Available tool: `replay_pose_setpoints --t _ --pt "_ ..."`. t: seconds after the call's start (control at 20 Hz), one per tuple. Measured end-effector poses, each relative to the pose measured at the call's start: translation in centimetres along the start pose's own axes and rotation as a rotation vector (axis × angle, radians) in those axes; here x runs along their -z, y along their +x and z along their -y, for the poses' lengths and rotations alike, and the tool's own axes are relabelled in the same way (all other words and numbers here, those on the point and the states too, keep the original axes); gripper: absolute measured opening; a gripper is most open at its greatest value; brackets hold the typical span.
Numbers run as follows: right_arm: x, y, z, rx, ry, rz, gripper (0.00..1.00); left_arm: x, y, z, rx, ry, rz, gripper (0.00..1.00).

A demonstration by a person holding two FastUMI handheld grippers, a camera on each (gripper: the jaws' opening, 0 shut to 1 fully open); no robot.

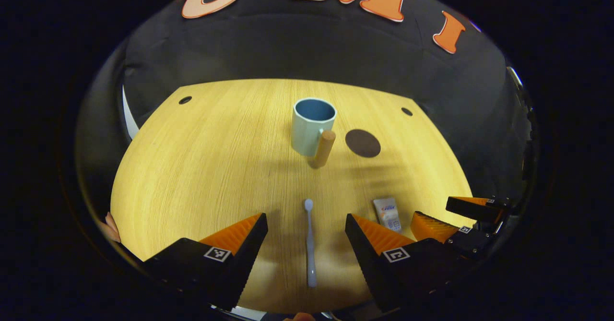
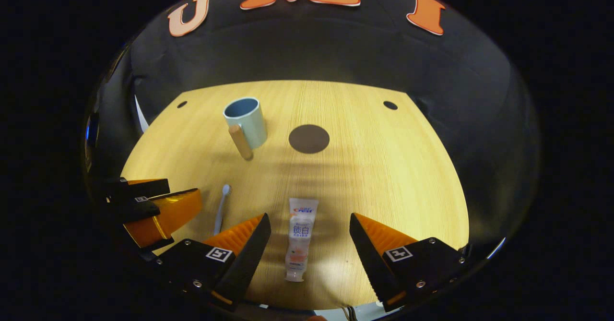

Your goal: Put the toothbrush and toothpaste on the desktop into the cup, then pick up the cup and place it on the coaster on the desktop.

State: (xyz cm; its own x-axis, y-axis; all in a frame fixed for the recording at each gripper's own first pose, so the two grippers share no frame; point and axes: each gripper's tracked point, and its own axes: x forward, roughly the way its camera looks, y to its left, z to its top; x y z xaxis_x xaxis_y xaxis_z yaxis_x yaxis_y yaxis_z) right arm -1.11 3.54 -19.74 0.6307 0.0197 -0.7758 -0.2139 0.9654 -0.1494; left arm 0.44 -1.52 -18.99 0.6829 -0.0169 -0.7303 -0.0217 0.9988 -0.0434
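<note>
A pale toothbrush (image 1: 310, 244) lies flat on the wooden desktop (image 1: 216, 167), straight between the spread fingers of my left gripper (image 1: 307, 225), which is open and hangs above it. A white toothpaste tube (image 2: 298, 244) lies between the fingers of my right gripper (image 2: 309, 225), also open, cap end toward me. Farther back stands a light blue cup (image 1: 312, 126) with a wooden handle, upright and empty. The dark round coaster (image 1: 363, 143) lies just right of it. In the right gripper view the cup (image 2: 247, 122), coaster (image 2: 309, 138) and toothbrush (image 2: 221, 206) show too.
The other gripper (image 1: 451, 218) shows at the right of the left gripper view beside the toothpaste (image 1: 387, 214); the left one (image 2: 158, 206) shows at the left of the right gripper view. Two small dark holes (image 2: 390, 105) mark the desktop's far corners. Black cloth walls the back.
</note>
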Motion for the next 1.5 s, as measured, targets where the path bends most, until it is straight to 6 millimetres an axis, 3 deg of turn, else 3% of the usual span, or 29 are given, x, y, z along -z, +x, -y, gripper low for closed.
replay_pose_setpoints --t 0.4,0.65,0.7,0.95,1.2,1.25,1.3,1.35,1.45,1.5 --pt "3.5 3.3 -0.4 -0.015 -0.017 -0.185 1.0 3.8 4.1 -0.4 -0.015 0.012 -0.256 0.99" --pt "4.6 4.3 -0.9 -0.031 -0.013 -0.249 1.0 2.9 6.1 -0.4 -0.016 -0.015 -0.335 0.99" --pt "4.9 4.6 -1.0 -0.034 -0.016 -0.263 1.0 4.2 5.1 -0.8 -0.015 -0.019 -0.345 0.99" --pt "6.1 5.2 -1.7 -0.053 -0.022 -0.314 0.99 3.5 6.6 0.9 0.001 -0.016 -0.383 0.97" --pt "6.9 5.6 -1.5 -0.037 -0.026 -0.337 0.95 3.5 6.7 1.6 0.002 0.006 -0.401 0.86" --pt "7.1 5.7 -1.4 -0.032 -0.027 -0.339 0.9 3.3 6.9 1.6 -0.007 0.016 -0.402 0.85" --pt "7.1 5.9 -1.3 -0.03 -0.027 -0.341 0.94 3.0 7.2 1.6 -0.01 0.024 -0.403 0.84" --pt "7.2 6.0 -1.2 -0.027 -0.025 -0.341 0.92 2.6 7.2 1.7 -0.013 0.029 -0.401 0.83" --pt "7.3 6.0 -1.2 -0.024 -0.024 -0.345 0.88 3.0 7.1 1.5 -0.024 0.037 -0.4 0.75" --pt "7.4 6.1 -1.1 -0.022 -0.026 -0.348 0.85 2.9 7.4 1.3 -0.031 0.046 -0.396 0.65"
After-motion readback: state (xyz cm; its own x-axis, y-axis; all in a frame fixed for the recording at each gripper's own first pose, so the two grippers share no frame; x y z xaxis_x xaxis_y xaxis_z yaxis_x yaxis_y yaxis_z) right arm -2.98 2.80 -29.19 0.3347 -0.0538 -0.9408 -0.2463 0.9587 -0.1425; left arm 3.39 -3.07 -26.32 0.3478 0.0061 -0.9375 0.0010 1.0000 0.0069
